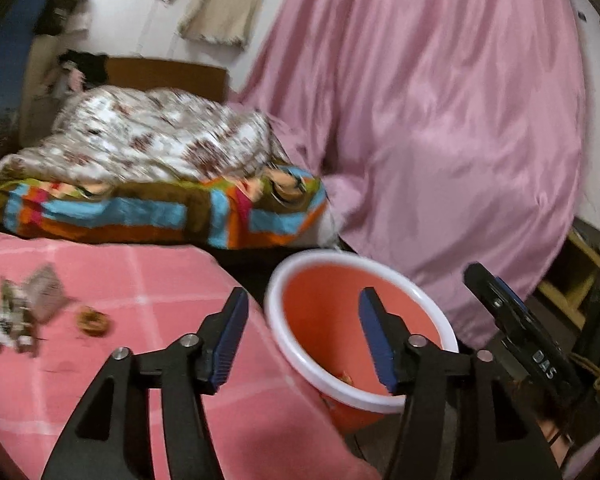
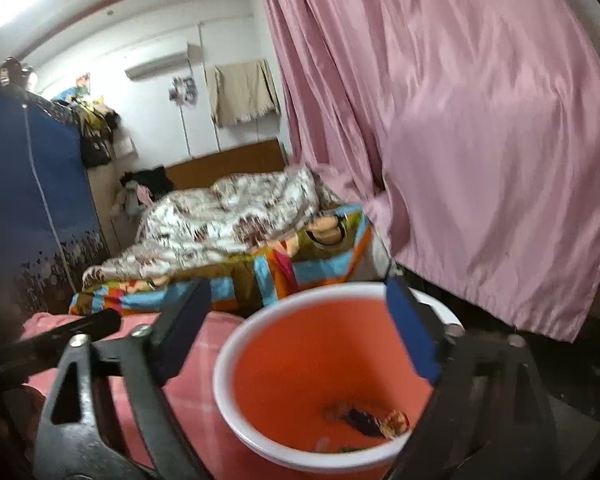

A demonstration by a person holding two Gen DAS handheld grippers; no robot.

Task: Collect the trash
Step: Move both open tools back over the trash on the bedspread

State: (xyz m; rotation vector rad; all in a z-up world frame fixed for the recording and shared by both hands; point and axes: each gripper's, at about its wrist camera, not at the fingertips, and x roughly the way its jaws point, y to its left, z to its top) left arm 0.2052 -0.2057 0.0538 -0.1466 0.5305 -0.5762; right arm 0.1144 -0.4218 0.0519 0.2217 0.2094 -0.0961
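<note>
A dark wrapper (image 2: 364,420) lies at the bottom of the orange bucket (image 2: 300,344), its long axis running left to right and sloping slightly down to the right, with a paler orange-patterned end at the right. Smaller scraps lie near it on the bucket floor, too blurred to name. From the left wrist only a small orange bit (image 1: 346,378) of this trash shows, low against the near wall of the bucket (image 1: 320,312); the rest is hidden behind the white rim. More trash lies on the pink checked bed cover (image 1: 140,280): a heap of crumpled wrappers (image 1: 24,312) at the left edge, partly cut off and smeared by blur, and just to its right a small round brownish piece (image 1: 94,322) whose nature cannot be made out.

The bucket stands upright, mouth upward, just beside the edge of the bed. The left hand-held gripper (image 1: 304,336) has its jaws apart with nothing between them, one finger over the bed cover and the other over the bucket's mouth. The right hand-held gripper (image 2: 300,336) stands spread wide and empty above the bucket, and its dark body shows at the right edge of the left wrist view.

Beyond lie a multicoloured patchwork blanket (image 1: 160,208), a floral quilt (image 1: 160,136) and a pink curtain (image 1: 440,120).
</note>
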